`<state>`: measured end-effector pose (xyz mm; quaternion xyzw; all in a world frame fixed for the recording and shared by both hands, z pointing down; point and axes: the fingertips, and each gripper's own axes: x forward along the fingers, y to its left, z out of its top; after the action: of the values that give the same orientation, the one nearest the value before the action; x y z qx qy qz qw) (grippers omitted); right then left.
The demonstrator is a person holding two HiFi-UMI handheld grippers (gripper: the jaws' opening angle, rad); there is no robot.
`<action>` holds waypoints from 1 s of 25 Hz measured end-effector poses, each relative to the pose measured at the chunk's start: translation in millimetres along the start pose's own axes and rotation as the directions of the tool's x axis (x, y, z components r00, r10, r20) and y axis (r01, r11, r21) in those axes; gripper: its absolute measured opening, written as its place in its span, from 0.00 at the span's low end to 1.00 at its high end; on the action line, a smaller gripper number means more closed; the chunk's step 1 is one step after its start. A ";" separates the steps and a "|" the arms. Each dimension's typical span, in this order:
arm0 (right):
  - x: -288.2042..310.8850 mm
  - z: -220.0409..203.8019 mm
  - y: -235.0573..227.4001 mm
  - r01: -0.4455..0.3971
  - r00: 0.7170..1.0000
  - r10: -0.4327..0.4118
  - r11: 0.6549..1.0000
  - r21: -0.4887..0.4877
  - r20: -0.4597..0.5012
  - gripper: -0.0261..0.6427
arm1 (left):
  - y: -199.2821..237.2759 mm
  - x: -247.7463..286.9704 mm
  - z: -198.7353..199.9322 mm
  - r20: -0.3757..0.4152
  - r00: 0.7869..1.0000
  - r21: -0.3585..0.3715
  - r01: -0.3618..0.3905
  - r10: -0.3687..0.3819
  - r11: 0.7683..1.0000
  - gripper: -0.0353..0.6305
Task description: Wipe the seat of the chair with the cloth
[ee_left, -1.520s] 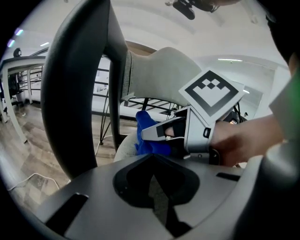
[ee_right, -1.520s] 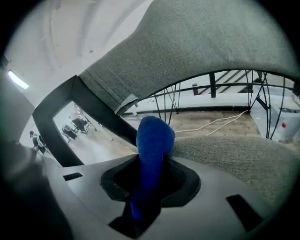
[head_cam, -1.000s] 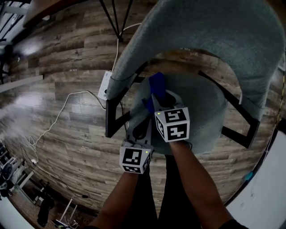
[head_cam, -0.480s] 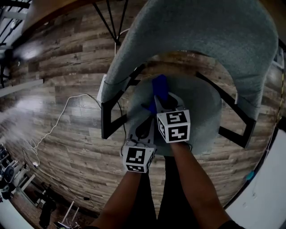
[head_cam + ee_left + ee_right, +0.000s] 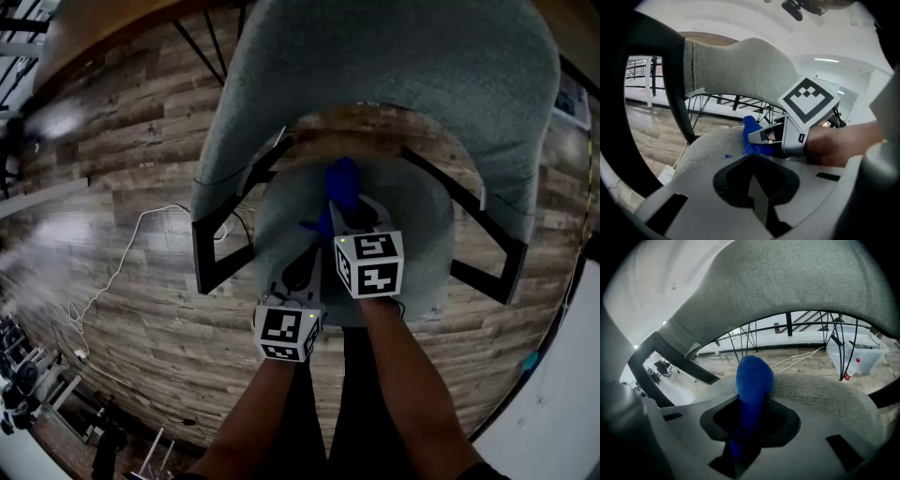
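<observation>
My right claw (image 5: 343, 204) holds a blue cloth (image 5: 339, 183) on the grey chair seat (image 5: 417, 239).

Seen from above, the cloth lies near the seat's rear edge, about midway across, under the curved backrest (image 5: 394, 56). The right claw's view shows its jaws clamped narrow on the cloth (image 5: 753, 376), which bulges out ahead of them and touches the seat fabric. My left claw (image 5: 302, 274) hovers over the seat's front left edge, just beside the right one. Its jaws are together with nothing between them. The chair stands on a wood-plank floor (image 5: 122, 141).
</observation>
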<state>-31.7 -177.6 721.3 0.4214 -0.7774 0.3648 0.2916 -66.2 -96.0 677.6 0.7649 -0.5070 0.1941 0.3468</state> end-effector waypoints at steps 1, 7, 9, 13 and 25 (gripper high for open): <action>-1.5 -0.4 -3.0 0.004 1.000 -0.004 1.000 0.005 0.001 0.20 | -2.2 1.2 0.0 -0.002 1.000 0.001 0.004 -0.004 1.000 0.06; -13.0 -4.4 -24.0 0.028 1.000 -0.028 0.999 0.028 0.008 0.20 | -16.1 8.7 0.6 -0.013 1.000 0.024 0.027 -0.027 0.999 0.06; -16.0 -5.5 -31.2 0.035 0.999 -0.035 0.999 0.037 0.013 0.20 | -20.7 11.0 -0.7 -0.022 0.999 0.045 0.027 -0.026 0.999 0.06; -21.3 -6.7 -41.9 0.044 0.999 -0.046 0.998 0.049 0.024 0.20 | -32.8 16.3 1.3 -0.031 0.999 0.070 0.032 -0.030 0.997 0.06; -48.3 -17.0 -87.6 0.121 0.991 -0.126 0.987 0.103 0.042 0.20 | -64.3 35.0 6.0 -0.043 0.995 0.102 0.095 -0.091 0.990 0.06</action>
<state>69.8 -175.6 722.3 0.4917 -0.7372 0.3742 0.2733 6.3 -107.1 674.7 0.8007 -0.4533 0.2184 0.3249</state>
